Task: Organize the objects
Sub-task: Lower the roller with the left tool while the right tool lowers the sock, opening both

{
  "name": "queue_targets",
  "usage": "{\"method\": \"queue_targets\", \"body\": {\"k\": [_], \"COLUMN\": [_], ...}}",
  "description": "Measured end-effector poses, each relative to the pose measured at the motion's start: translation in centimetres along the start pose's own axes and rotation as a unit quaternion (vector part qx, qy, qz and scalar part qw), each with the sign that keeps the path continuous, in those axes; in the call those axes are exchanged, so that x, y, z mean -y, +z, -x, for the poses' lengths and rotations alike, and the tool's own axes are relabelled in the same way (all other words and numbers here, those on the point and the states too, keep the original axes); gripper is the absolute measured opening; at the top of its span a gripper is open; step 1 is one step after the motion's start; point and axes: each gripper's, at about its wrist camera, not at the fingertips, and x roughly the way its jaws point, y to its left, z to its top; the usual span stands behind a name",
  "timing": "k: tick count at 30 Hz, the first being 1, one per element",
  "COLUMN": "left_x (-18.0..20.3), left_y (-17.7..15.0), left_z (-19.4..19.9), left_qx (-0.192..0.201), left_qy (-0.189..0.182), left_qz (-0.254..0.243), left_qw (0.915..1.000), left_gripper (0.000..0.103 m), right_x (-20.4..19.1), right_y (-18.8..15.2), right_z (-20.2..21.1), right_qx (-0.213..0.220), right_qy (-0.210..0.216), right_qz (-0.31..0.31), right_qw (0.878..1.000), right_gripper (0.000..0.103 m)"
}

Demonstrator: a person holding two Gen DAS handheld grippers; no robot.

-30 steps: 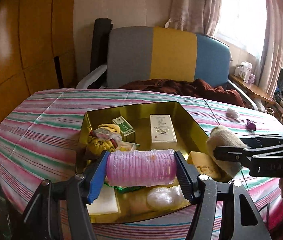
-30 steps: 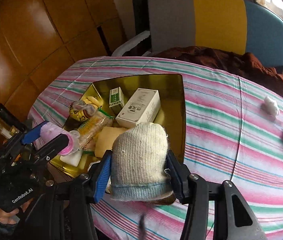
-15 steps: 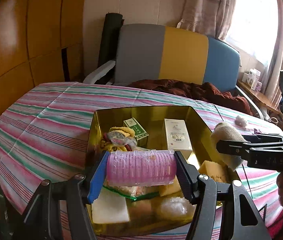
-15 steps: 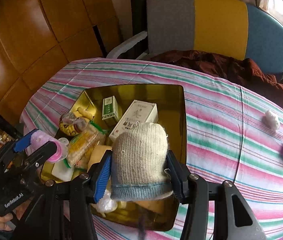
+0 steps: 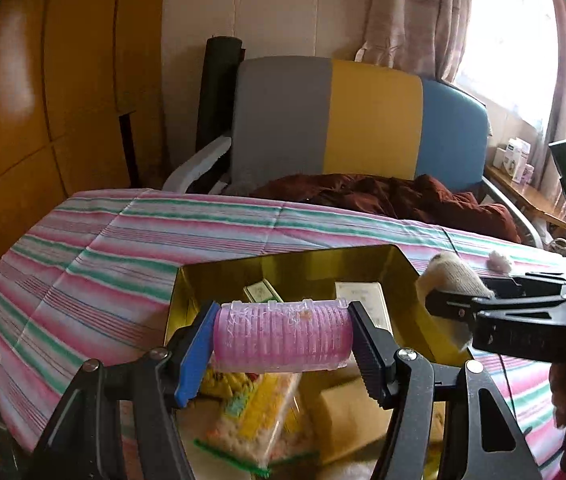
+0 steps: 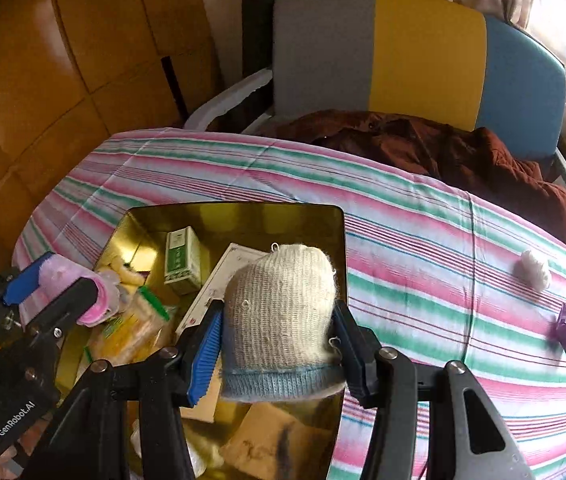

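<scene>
My left gripper (image 5: 281,346) is shut on a pink ribbed hair roller (image 5: 282,336), held crosswise above the gold tin box (image 5: 283,258). My right gripper (image 6: 277,334) is shut on a cream knitted sock (image 6: 281,300) with a blue cuff, hanging over the tin's right half (image 6: 339,248). In the right wrist view the left gripper (image 6: 63,292) with the roller (image 6: 95,292) shows at the left. In the left wrist view the right gripper (image 5: 471,296) and sock (image 5: 453,276) show at the right. The tin holds a green box (image 6: 181,260), a white box (image 6: 219,284), a snack bag (image 5: 255,408) and sponges.
The tin sits on a round table under a striped cloth (image 6: 423,232). A cotton ball (image 6: 533,274) and a small purple item (image 6: 565,326) lie on the cloth at the right. A grey, yellow and blue chair (image 5: 359,120) with brown cloth (image 5: 399,196) stands behind.
Both grippers have moved forward over the tin, each keeping its hold; the tin now sits lower and nearer in both views.
</scene>
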Motion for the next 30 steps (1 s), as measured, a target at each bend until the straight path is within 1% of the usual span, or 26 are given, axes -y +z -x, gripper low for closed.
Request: {"method": "queue_targets", "body": {"k": [2, 6, 13, 14, 16, 17, 18, 22, 26, 30], "left_x": [0.1, 0.5, 0.8, 0.9, 0.9, 0.9, 0.8, 1.0, 1.3, 1.6], "left_y": [0.4, 0.6, 0.7, 0.7, 0.7, 0.7, 0.8, 0.9, 0.9, 0.6], "left_z": [-0.4, -1.3, -2.0, -1.9, -1.8, -1.8, -1.5, -0.9, 0.2, 1.3], "left_qx": [0.003, 0.0, -0.005, -0.004, -0.003, -0.002, 0.003, 0.009, 0.016, 0.02], "left_qy": [0.005, 0.01, 0.012, 0.012, 0.013, 0.016, 0.019, 0.014, 0.009, 0.004], "left_qz": [-0.004, -0.006, -0.006, -0.007, -0.007, -0.006, -0.004, -0.004, -0.006, -0.007], "left_qw": [1.0, 0.9999, 0.9999, 0.9999, 0.9999, 0.9999, 0.9998, 0.9998, 0.9998, 0.9998], "left_gripper": [0.064, 0.065, 0.065, 0.065, 0.069, 0.075, 0.077, 0.077, 0.077, 0.079], "right_x": [0.1, 0.5, 0.6, 0.6, 0.6, 0.5, 0.4, -0.1, -0.6, -0.9], "right_y": [0.2, 0.1, -0.5, -0.6, -1.0, -1.2, -1.4, -2.1, -2.7, -3.3], "right_z": [-0.6, -1.3, -1.1, -1.0, -0.7, -0.5, -0.3, 0.5, 1.1, 1.7], "right_qx": [-0.004, -0.011, -0.011, -0.011, -0.01, -0.009, -0.008, -0.001, 0.002, 0.004], "right_qy": [-0.006, -0.004, 0.0, 0.001, 0.001, 0.002, 0.002, -0.014, -0.019, -0.022], "right_qz": [-0.002, -0.011, -0.019, -0.021, -0.024, -0.024, -0.025, -0.018, -0.015, -0.015], "right_qw": [1.0, 1.0, 1.0, 1.0, 1.0, 1.0, 1.0, 1.0, 1.0, 1.0], "right_gripper": [0.055, 0.055, 0.055, 0.055, 0.055, 0.055, 0.055, 0.055, 0.055, 0.055]}}
